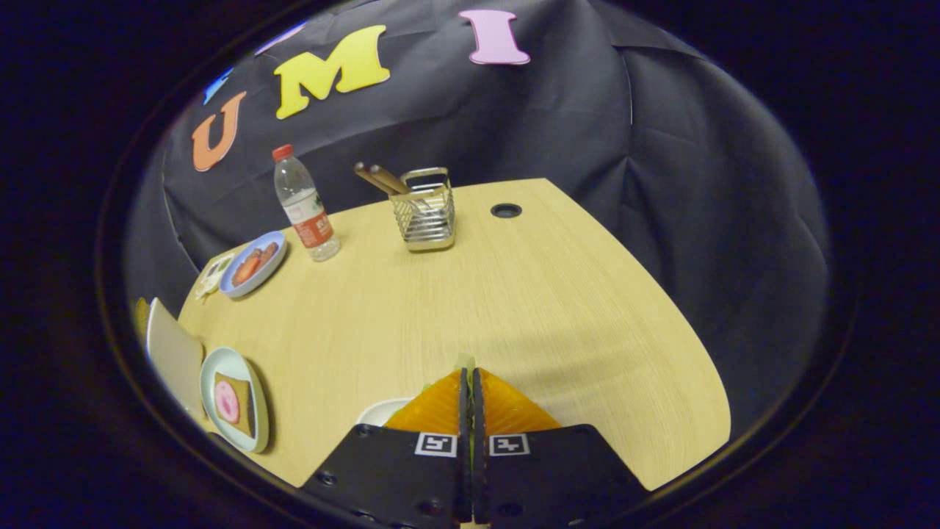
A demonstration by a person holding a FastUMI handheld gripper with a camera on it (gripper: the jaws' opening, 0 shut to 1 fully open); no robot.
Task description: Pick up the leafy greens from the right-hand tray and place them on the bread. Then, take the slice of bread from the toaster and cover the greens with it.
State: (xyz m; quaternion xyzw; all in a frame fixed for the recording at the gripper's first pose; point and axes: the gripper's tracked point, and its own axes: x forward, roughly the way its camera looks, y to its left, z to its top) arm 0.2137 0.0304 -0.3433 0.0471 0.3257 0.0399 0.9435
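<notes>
Bench [514, 294]: pale wood-grain laminate, smooth, matt. Wall [661, 132]: matt, creased cloth. Bottle [305, 206]: clear plastic. Holder [426, 213]: polished wire metal, glossy. Plates [253, 266]: smooth, glossy. Tool [470, 382]: ribbed pads pressed together on a thin leafy strip.
</notes>
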